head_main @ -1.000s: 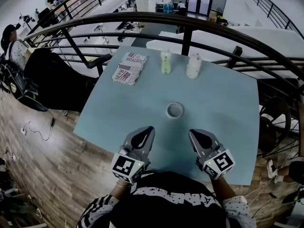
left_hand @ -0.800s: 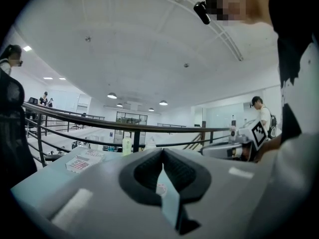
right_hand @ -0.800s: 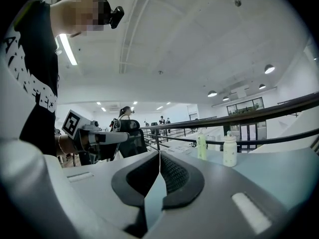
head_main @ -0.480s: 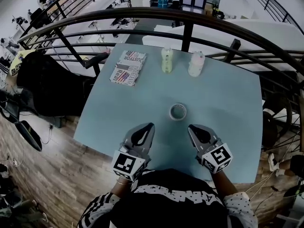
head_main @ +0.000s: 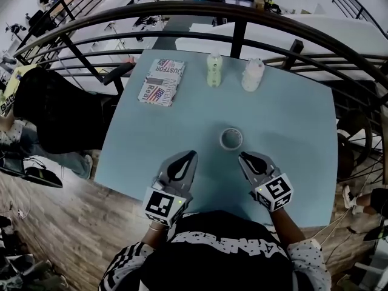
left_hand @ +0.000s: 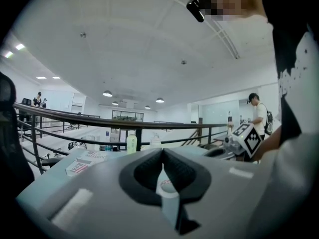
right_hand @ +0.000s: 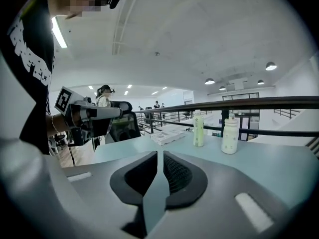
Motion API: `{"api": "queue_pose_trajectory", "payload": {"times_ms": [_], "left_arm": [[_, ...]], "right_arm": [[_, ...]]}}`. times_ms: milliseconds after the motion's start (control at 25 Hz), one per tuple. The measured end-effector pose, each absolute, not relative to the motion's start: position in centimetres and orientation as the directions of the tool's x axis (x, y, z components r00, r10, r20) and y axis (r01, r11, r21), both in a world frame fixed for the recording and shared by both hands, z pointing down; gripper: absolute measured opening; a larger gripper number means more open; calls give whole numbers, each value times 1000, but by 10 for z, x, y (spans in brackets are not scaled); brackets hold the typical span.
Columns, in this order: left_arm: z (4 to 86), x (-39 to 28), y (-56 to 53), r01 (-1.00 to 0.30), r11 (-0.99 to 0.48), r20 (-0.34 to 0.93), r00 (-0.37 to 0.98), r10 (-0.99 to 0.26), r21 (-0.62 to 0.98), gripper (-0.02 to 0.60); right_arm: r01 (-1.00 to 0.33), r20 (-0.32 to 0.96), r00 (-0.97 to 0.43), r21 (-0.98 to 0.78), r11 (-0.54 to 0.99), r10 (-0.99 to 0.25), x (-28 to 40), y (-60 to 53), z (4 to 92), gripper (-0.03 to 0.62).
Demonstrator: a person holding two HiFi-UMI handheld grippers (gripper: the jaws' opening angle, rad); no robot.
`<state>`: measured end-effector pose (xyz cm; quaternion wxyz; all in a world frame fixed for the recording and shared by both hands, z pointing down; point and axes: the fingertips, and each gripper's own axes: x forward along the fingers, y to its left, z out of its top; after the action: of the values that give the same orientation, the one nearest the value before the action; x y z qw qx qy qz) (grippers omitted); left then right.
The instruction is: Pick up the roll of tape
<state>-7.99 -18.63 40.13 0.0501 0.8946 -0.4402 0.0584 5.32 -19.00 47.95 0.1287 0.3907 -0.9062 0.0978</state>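
Pale blue tabletop [head_main: 291,132] carries the roll of tape [head_main: 231,138], lying flat near its middle. Over the near edge, the left gripper [head_main: 191,154] hovers with its jaws pressed together on nothing. The right gripper [head_main: 243,157], just short of the tape, has its jaws opening, a thin gap with nothing between. A green bottle [head_main: 214,69] and a white bottle [head_main: 251,74] stand at the far edge.

Location type: upper gallery of a large open-plan office or laboratory hall; the exact use cannot be determined.

Indicators:
- A curved black metal guard railing [head_main: 242,14] bounds a brown wood-plank floor [head_main: 66,223].
- A white ceiling carries round recessed lamps [left_hand: 107,93].
- Dark-framed glass doors [right_hand: 239,111] close the far end.
- A pale blue square table [head_main: 291,138] and a black office chair [right_hand: 124,126] stand beside the railing.
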Motion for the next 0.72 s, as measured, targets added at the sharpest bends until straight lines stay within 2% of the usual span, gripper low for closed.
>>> {"api": "queue_pose_trajectory", "payload": {"times_ms": [720], "left_arm": [[426, -111, -212, -776, -623, 153, 631, -761, 102, 0]], "right_arm": [[-723, 517, -595, -8, 691, -616, 22, -226, 550, 63]]}}
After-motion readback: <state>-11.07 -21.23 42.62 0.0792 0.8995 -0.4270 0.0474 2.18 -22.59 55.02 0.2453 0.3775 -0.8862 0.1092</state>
